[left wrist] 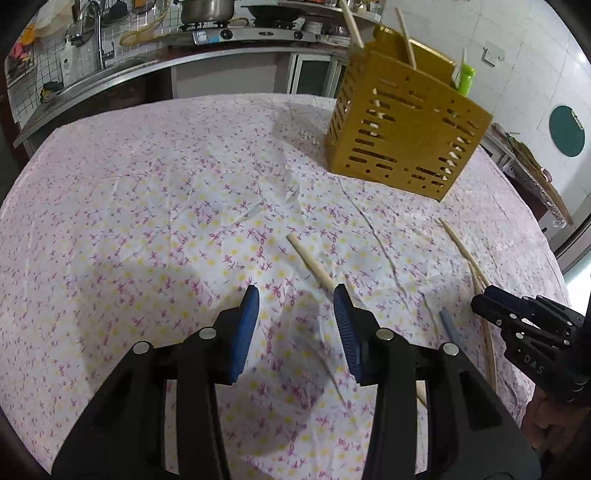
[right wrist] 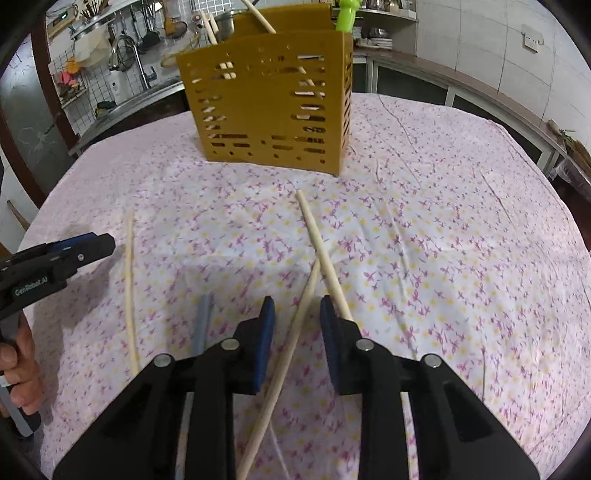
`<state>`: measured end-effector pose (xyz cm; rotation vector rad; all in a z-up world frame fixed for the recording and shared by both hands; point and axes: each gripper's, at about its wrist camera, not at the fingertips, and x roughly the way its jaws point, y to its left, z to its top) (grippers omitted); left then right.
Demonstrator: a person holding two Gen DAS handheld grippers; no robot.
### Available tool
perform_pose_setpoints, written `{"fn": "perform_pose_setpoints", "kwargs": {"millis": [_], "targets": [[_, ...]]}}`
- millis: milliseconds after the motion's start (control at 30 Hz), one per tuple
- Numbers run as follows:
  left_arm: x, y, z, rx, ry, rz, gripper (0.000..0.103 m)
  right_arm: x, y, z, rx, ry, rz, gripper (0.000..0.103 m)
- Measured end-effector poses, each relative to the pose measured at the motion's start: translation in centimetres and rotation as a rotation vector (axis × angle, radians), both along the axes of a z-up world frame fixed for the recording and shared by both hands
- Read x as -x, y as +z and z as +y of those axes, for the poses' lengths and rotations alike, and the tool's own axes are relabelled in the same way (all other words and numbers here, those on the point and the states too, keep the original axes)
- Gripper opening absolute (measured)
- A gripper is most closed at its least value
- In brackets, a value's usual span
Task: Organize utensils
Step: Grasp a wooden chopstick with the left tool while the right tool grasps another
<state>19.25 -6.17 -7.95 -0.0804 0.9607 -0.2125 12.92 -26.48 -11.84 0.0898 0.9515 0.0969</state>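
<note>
The counter (left wrist: pixel 147 177) is covered by a floral cloth. A yellow slotted utensil holder (right wrist: pixel 269 103) stands at the upper centre of the right wrist view, with several chopsticks and a green utensil (right wrist: pixel 347 14) upright inside.

The left gripper (left wrist: pixel 295 295) is seen with its fingers spread and nothing between them; a loose chopstick (left wrist: pixel 314 266) runs from mid-frame to just behind the right-hand finger, contact unclear.

The right gripper (right wrist: pixel 297 306) is held low over two crossed chopsticks (right wrist: pixel 317 243). One shaft passes between its fingers, which stand apart and do not press on it; the other is partly hidden behind the right-hand finger.

A thin chopstick (right wrist: pixel 129 288) and a blue-grey stick, possibly a straw (right wrist: pixel 203 321), lie at lower left of that view.
</note>
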Motion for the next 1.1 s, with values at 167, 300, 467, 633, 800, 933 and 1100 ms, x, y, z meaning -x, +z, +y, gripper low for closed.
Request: {"fn": "perform_pose_setpoints", "kwargs": {"millis": [167,300,467,633,800,933,1100], "targets": [[-1.9,-0.5,-0.5,0.005,0.001,0.035,0.041,-1.6,-0.4,0.6,0.030,0.018,0.006,0.011],[-3.7,-1.1,-1.4,-0.010,-0.001,0.057,0.042,-2.7,-0.4,0.7,0.033,0.042,0.004,0.006],[-5.3,-1.1,-3.0,-0.047,-0.021,0.051,0.043,-3.6,-0.2,0.7,0.026,0.057,0.001,0.006],[-5.3,-1.1,-3.9,-0.089,-0.037,0.029,0.012,-3.6,-0.2,0.3,0.005,0.060,-0.001,0.006],[-4.1,-0.5,-4.5,-0.035,-0.079,0.028,0.007,-3.5,-0.1,-0.6,-0.015,0.059,-0.003,0.006],[-2.9,0.0,-5.3,-0.021,-0.100,0.013,0.006,-3.1,0.1,-1.5,-0.035,0.046,-0.006,0.006],[-1.7,1.3,-5.7,0.001,-0.100,-0.013,0.006,-2.2,1.2,-2.5,-0.051,0.033,-0.034,0.006]]}}
